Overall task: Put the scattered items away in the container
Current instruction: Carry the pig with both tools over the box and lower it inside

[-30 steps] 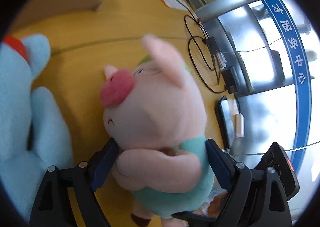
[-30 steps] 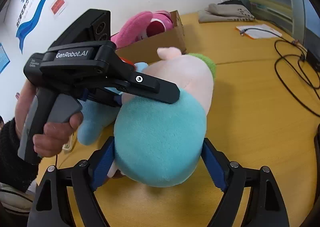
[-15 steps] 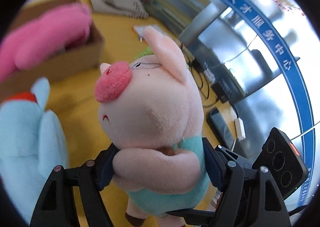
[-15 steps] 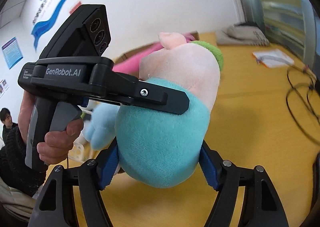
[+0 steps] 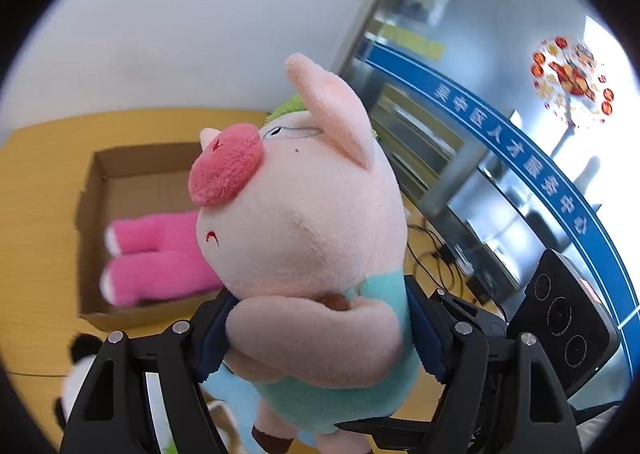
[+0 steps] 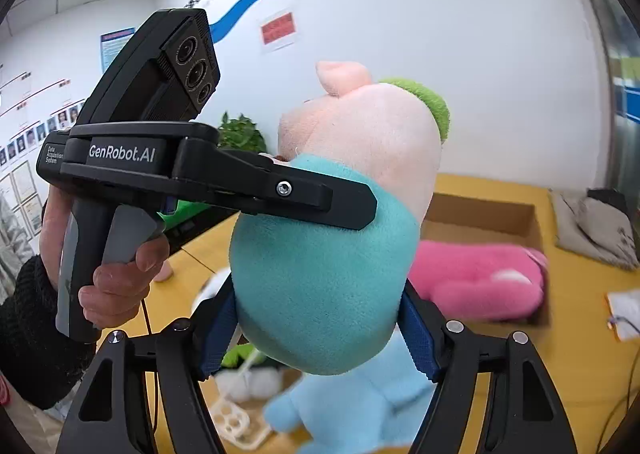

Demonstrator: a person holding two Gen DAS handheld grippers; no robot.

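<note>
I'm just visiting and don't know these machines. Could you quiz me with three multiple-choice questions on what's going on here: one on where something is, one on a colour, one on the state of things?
1. Where is the pink toy?
A. inside the cardboard box
B. on the floor
C. in a claw

2. What colour is the pig's shirt?
A. red
B. teal
C. black

3. How is the pig held?
A. lying loose on the table
B. by one claw only
C. squeezed by both the left claw and the right claw

Answers: 1 A, it lies within the box walls. 2 B, teal cloth covers its body. 3 C, each claw's fingers press its sides.
</note>
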